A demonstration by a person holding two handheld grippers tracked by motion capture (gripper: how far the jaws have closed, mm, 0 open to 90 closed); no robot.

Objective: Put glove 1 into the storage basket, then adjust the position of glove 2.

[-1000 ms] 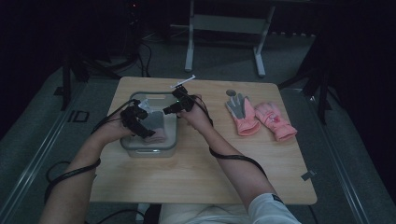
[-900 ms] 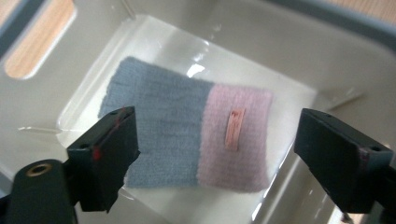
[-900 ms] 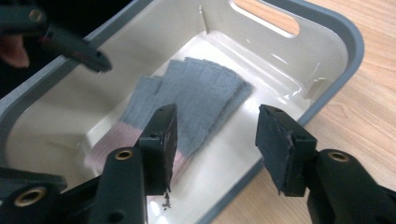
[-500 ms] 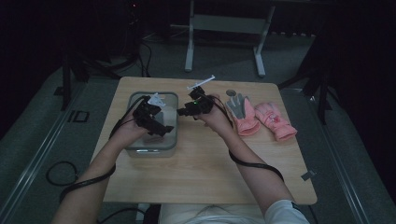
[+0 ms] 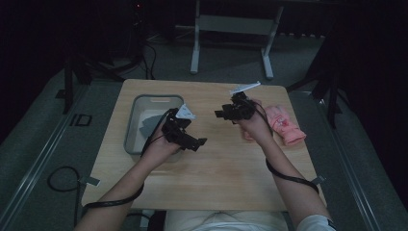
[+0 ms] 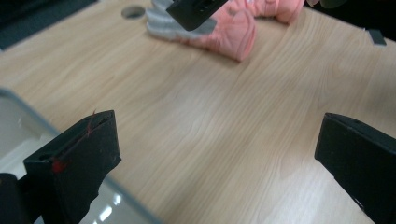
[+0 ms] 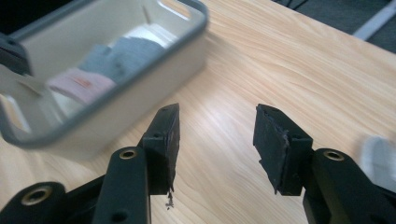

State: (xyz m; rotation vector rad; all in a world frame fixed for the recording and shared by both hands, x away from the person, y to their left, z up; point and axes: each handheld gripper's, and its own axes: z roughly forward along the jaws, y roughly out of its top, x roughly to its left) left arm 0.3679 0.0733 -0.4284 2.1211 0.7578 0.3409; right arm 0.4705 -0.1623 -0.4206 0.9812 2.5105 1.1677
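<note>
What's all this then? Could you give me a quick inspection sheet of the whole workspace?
Surface: wooden table, bare at the front.
Job's things: grey bin with a grey-and-pink glove inside; pink gloves on the table's right side.
Clutter: nothing seen.
Grippers: left gripper beside the bin, jaws just opened wide, nothing between them; right gripper open, empty, near the pink gloves.
Cables: black cable trails from each forearm.
Surroundings: dark room, grey floor, metal stand behind.
</note>
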